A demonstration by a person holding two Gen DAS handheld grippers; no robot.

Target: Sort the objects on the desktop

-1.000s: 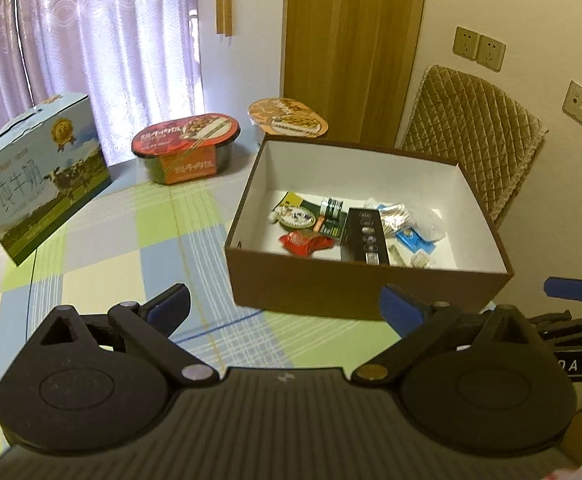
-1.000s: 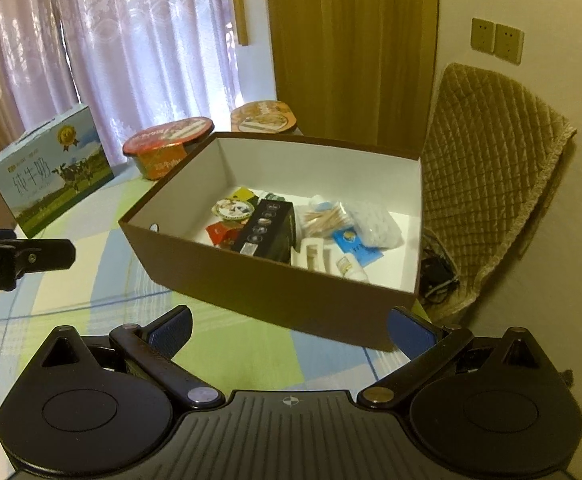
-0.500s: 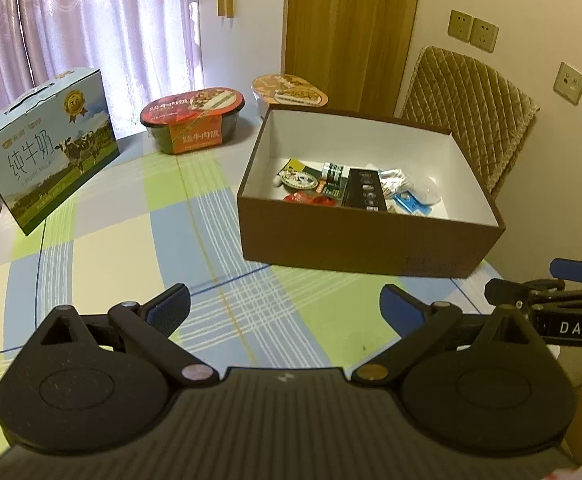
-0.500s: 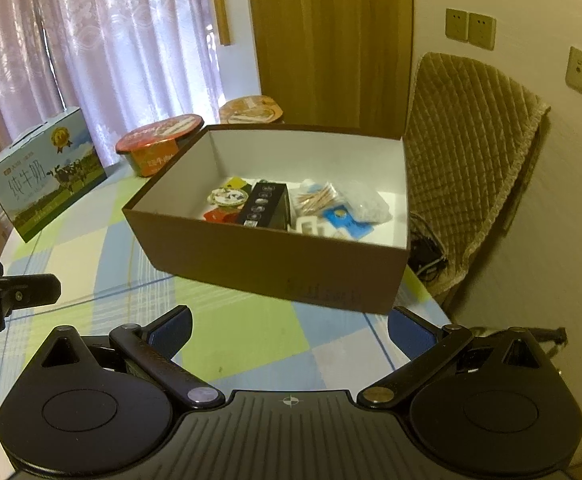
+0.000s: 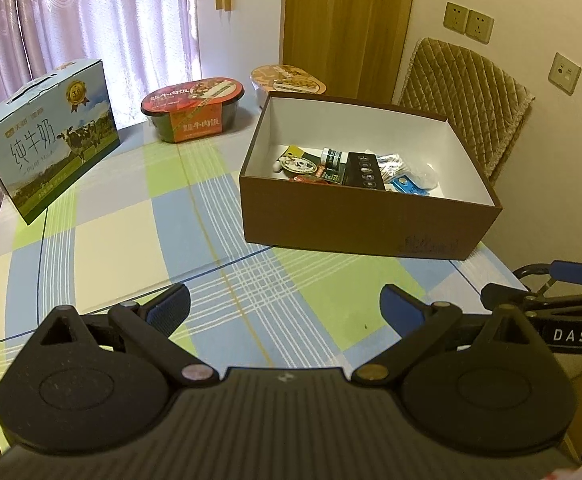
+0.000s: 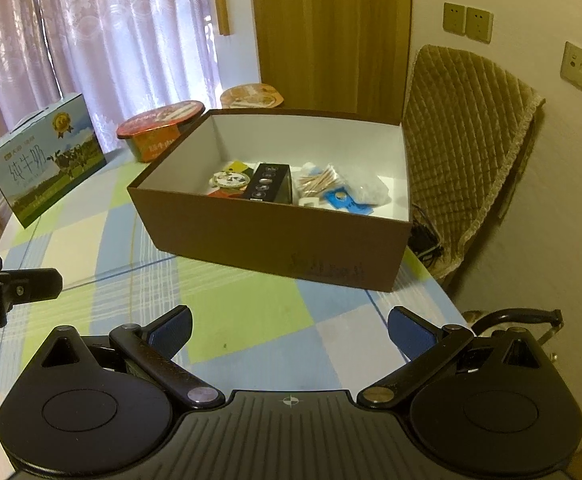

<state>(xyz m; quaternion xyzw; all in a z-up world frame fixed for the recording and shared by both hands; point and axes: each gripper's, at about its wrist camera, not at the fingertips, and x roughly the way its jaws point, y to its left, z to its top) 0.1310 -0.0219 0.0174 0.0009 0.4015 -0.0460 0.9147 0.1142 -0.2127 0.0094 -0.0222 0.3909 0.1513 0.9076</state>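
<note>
Presently, the left wrist view shows the left gripper [image 5: 285, 308] spread wide and empty above the checked tablecloth [image 5: 131, 240], short of the brown cardboard box [image 5: 355, 228] holding small sundries, while the right wrist view shows the right gripper [image 6: 289, 330] likewise agape and empty.

A matt brown cardboard box [image 5: 355, 224] with a smooth white paper lining sits on a smooth checked tablecloth [image 5: 139, 240]. Nearby, a glossy printed milk carton [image 5: 47, 148], a quilted fabric chair cover [image 5: 463, 92], sheer patterned curtains [image 5: 91, 20] and a wood-grain door [image 5: 347, 28].
</note>
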